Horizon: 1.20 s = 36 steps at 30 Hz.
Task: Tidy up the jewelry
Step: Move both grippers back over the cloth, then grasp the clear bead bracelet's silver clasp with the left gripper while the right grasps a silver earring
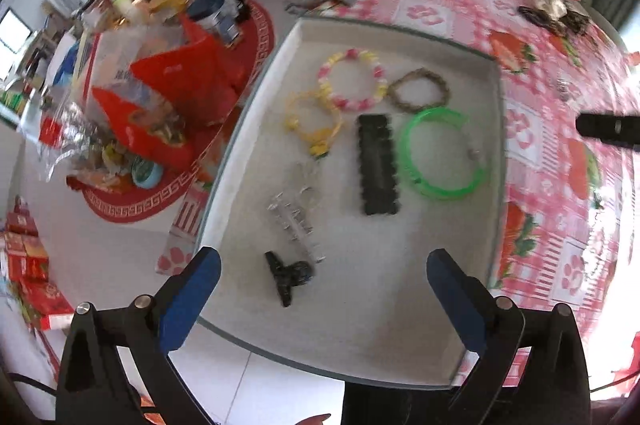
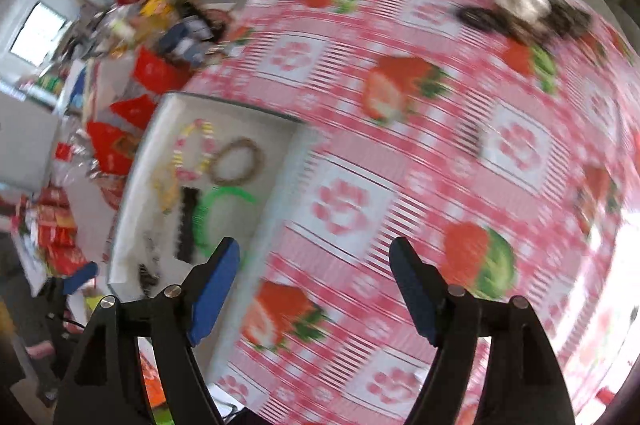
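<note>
Bracelets and clips sit sorted in the grey tray point(image 1: 256, 97), so both the left gripper point(image 1: 324, 289) and right gripper point(image 2: 316, 281) hang above it, jaws spread and empty, probably free for the loose pile point(image 1: 554, 7) beyond the tray.

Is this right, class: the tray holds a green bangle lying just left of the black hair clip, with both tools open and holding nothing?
Not quite. In the left wrist view the green bangle lies just right of the black hair clip in the tray, not left. The rest stands: the left tool and right tool are both open and hold nothing.
</note>
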Each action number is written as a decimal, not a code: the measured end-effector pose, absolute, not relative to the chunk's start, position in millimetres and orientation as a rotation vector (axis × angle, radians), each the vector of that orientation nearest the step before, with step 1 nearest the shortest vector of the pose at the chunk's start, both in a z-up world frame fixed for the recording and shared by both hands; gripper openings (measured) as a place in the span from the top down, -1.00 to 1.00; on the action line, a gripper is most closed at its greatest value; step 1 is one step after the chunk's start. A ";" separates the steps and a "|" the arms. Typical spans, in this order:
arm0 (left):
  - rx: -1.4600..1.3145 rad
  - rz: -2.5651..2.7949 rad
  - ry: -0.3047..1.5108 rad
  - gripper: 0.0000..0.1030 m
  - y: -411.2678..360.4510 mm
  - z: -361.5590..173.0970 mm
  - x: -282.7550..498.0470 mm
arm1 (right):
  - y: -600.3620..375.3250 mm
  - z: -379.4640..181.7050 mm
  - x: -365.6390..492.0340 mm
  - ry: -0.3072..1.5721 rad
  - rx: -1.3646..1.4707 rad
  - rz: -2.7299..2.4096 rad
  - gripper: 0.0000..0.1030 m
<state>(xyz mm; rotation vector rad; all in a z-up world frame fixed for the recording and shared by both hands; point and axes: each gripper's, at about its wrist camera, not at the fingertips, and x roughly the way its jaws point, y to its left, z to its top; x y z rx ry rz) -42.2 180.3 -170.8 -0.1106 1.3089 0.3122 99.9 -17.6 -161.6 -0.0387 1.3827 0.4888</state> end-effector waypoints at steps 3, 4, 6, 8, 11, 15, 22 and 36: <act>-0.080 0.263 1.294 -1.00 159.0 -159.0 -32.1 | -59.5 -165.4 97.8 1.399 -0.011 0.401 -0.55; -0.067 0.238 1.289 -1.00 147.9 -155.4 -28.0 | -72.0 -166.5 98.2 1.403 -0.001 0.372 -0.55; -0.055 0.204 1.283 -1.00 132.5 -150.6 -22.1 | -101.3 -169.5 98.4 1.417 0.030 0.305 -0.55; -0.043 0.157 1.285 -1.00 110.5 -148.1 -14.5 | -131.4 -173.6 99.9 1.433 0.069 0.236 -0.55; -0.041 0.087 1.310 -1.00 82.5 -151.1 -4.6 | -167.7 -179.0 102.4 1.450 0.122 0.158 -0.55; -0.053 0.027 1.339 -1.00 44.9 -156.8 4.4 | -199.4 -182.5 106.3 1.455 0.153 0.098 -0.55; -0.011 -0.077 1.351 -1.00 -16.4 -166.7 14.6 | -225.0 -187.9 120.3 1.446 0.133 0.083 -0.55; -0.032 -0.091 1.390 -0.91 -60.5 -198.4 36.8 | -219.9 -208.2 176.0 1.412 0.044 0.147 -0.55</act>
